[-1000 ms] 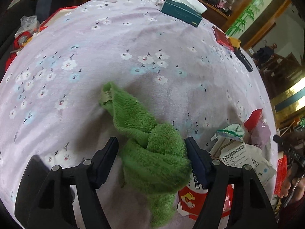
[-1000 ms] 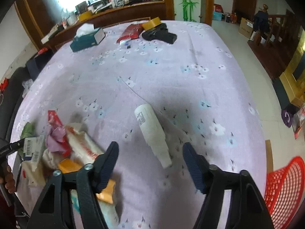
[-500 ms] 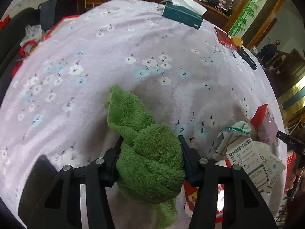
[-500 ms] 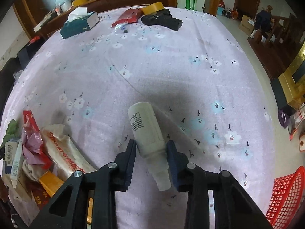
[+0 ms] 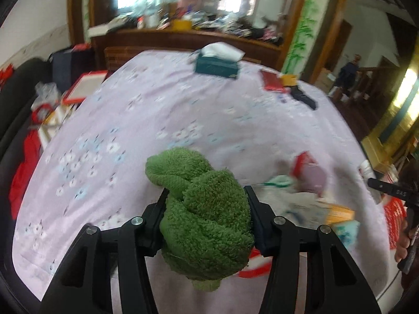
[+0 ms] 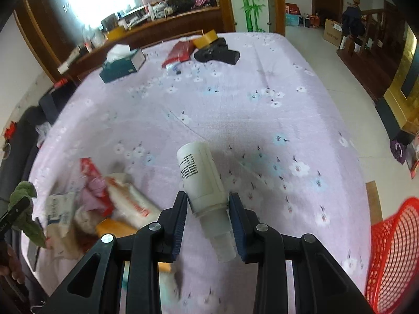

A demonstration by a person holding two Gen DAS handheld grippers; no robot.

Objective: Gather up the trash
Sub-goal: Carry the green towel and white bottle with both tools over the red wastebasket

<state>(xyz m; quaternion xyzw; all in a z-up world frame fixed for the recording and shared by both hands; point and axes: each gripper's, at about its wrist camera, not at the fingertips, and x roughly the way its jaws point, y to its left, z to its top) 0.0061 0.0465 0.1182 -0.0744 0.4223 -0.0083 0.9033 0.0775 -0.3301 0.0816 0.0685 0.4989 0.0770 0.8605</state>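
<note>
Between my left gripper's (image 5: 207,209) fingers sits a bunched green towel (image 5: 201,209), squeezed from both sides and bulging above and below the pads, low in the middle of the left wrist view. My right gripper (image 6: 208,209) is clamped on a white bottle (image 6: 201,178), the pads pressing its shoulder just above the neck; its base points up the frame and its cap toward the camera.

Outward from the towel, at the lower right of the left view, I see a blurred heap of wrappers and paper (image 5: 309,193) on the lilac flowered tablecloth (image 5: 183,110). The same heap lies at the lower left of the right view, beside the bottle.

Farther up the cloth, in the right view, a dark green tissue box (image 6: 123,64) lies at upper left, with a red packet (image 6: 179,52), a yellow tape roll (image 6: 205,38) and a black device (image 6: 217,53) near the top centre. A red mesh basket (image 6: 392,256) stands at the lower right edge, off the table.
</note>
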